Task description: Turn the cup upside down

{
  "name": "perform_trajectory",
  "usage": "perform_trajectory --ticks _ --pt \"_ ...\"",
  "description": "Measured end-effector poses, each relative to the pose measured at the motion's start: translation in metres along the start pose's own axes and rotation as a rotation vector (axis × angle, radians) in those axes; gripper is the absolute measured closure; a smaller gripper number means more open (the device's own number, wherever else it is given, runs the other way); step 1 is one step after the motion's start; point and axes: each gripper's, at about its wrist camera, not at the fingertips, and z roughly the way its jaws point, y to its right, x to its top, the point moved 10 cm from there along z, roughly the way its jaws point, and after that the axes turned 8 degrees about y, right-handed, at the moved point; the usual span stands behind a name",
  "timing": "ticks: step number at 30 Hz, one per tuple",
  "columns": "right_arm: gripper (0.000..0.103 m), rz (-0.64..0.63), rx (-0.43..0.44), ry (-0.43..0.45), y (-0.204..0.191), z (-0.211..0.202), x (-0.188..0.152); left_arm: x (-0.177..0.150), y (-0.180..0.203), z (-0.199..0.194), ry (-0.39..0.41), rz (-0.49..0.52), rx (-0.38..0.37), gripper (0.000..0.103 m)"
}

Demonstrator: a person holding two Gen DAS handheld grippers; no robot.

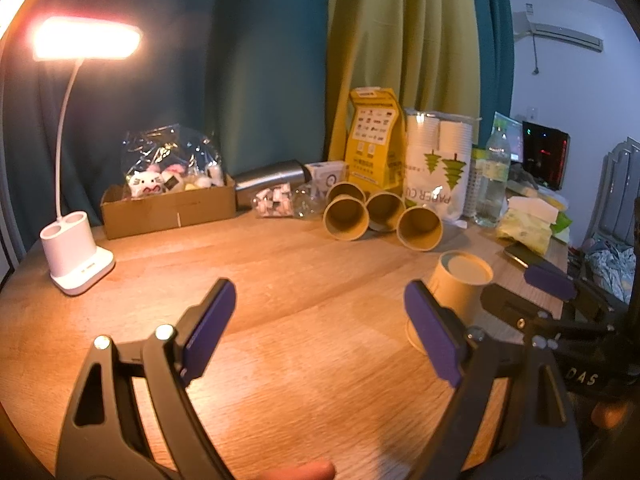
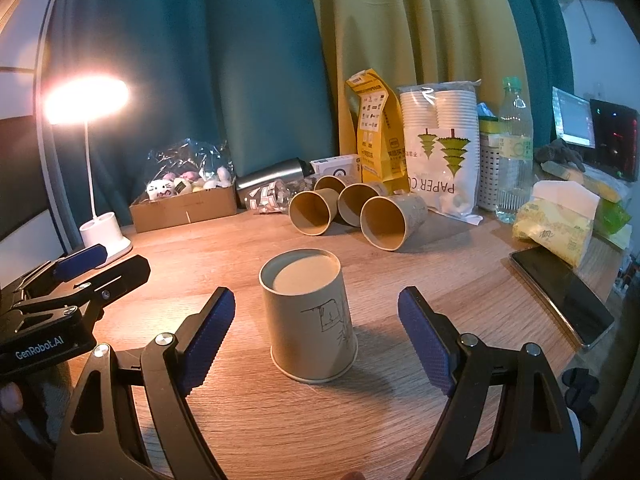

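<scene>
Kraft-brown paper, the cup [image 2: 308,316] stands mouth-down on the wooden bench [image 2: 248,420], base up, so the flip looks done. The right tool [image 2: 316,336] frames it with fingers spread wide and gripping nothing, probably to leave it undisturbed. The left tool [image 1: 320,332], equally wide and empty, hangs just beside the cup over bare bench, out of the way.

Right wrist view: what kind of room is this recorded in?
Most likely a bedroom or a small home room, not a lab: a cluttered wooden desk with a lit desk lamp, curtains behind it, and a wall air conditioner in the left wrist view.
</scene>
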Motion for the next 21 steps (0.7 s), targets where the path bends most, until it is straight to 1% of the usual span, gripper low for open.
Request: perform_trajectory --ticks 21 --pt "0.017 0.001 -0.001 0.0 0.0 -0.0004 0.0004 0.0005 -0.0007 -0.0001 0.001 -0.003 0.002 0.015"
